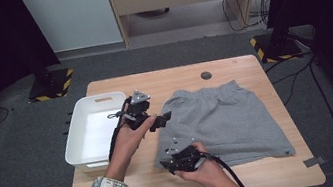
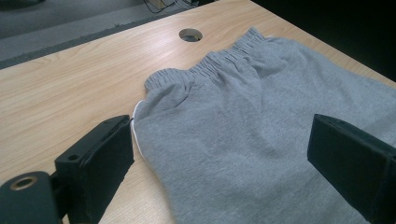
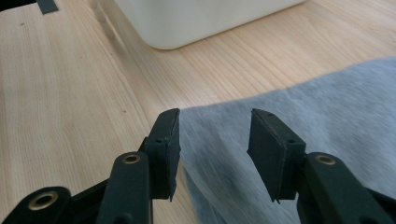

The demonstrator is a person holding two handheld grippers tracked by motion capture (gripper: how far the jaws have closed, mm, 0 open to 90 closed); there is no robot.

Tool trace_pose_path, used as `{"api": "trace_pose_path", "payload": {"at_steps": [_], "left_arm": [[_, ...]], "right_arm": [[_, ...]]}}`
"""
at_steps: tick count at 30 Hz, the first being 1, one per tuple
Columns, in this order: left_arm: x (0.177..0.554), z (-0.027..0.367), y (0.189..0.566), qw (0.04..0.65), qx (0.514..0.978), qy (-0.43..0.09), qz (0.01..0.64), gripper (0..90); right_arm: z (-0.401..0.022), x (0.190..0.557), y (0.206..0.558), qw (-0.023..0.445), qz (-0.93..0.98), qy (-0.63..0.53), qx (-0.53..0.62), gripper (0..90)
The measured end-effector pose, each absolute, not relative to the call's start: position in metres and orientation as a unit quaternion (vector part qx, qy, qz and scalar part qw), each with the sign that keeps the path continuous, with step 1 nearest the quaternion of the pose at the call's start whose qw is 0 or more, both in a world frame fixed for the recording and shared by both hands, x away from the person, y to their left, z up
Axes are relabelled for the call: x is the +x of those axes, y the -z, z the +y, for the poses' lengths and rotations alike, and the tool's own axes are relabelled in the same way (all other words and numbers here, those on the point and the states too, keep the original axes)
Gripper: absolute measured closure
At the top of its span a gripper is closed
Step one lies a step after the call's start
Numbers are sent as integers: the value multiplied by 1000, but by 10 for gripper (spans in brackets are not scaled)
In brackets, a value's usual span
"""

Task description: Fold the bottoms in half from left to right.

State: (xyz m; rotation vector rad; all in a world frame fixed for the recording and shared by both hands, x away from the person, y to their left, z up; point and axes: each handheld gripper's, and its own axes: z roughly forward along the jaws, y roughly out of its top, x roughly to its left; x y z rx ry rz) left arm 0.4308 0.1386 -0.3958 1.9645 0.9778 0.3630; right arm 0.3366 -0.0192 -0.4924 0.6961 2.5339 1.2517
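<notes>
Nearest the person, right gripper [image 1: 165, 164] down low at the near left corner of the grey shorts [image 1: 224, 122], jaws part open and straddling the hem corner, cloth lying between the pads but not yet pinched as far as the right gripper view lets one judge. Bare wood of the table [image 1: 269, 178] to one side of that corner, cloth to the other. A little farther in, left gripper [image 1: 164, 119] hovering at the left side edge of the shorts, jaws spread wide, nothing between them but air above the fabric. Shorts spread flat in the middle of the table, waistband [image 2: 219, 58] toward the far edge, legs toward the person. White bin [image 1: 81, 142] standing to the left of the shorts, apart from them. Beyond the waistband, a small round hole [image 1: 206, 75] in the tabletop. Step in hand, by the look of it: getting a hold on the left side for a first fold. Next move likely calling for closing the right jaws on the hem corner, lowering the left pair onto the side seam and pinching there, then lifting both together.
</notes>
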Motion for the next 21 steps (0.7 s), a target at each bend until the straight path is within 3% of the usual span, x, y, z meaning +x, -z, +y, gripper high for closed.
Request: {"api": "trace_pose_path", "payload": {"at_steps": [3, 6, 11, 21], "left_arm": [[431, 139, 395, 443, 793, -146, 393, 65], [431, 140, 395, 444, 793, -146, 392, 65], [430, 142, 395, 439, 796, -149, 390, 66], [429, 143, 393, 444, 792, -149, 392, 68]], "right_arm": [[-9, 338, 495, 112, 869, -422, 235, 499], [1, 341, 502, 107, 872, -414, 238, 367], [12, 343, 517, 115, 878, -393, 247, 263], [25, 347, 526, 132, 877, -379, 263, 218]]}}
